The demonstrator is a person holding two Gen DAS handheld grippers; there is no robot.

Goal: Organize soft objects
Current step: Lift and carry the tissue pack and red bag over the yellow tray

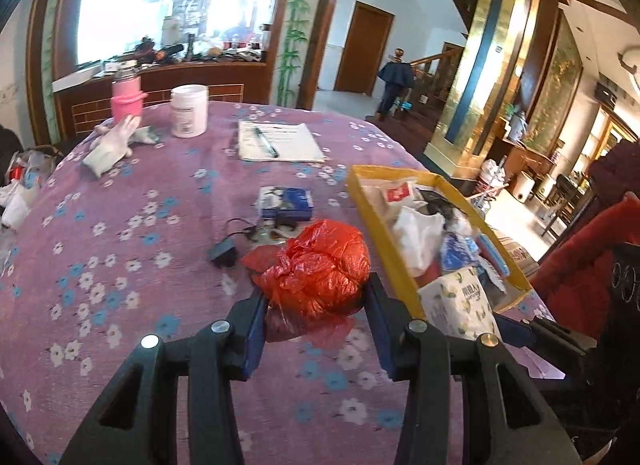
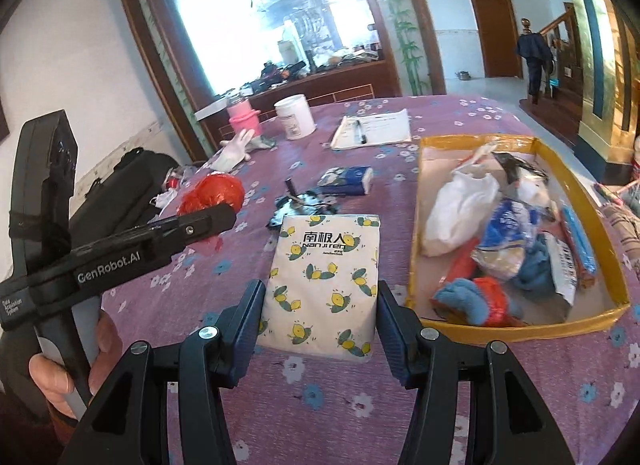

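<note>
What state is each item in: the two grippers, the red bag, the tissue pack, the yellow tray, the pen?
left gripper: shut on red plastic bag
right gripper: shut on tissue pack
yellow tray: partly filled with soft things
pen: lying on papers

left hand-held gripper (image 1: 316, 301): we point it downward, jaws part-way closed and pressing on a bundle | right hand-held gripper (image 2: 318, 305): angled down, jaws clamping a pack | left hand (image 2: 76, 361): our fingers wrap its handle
</note>
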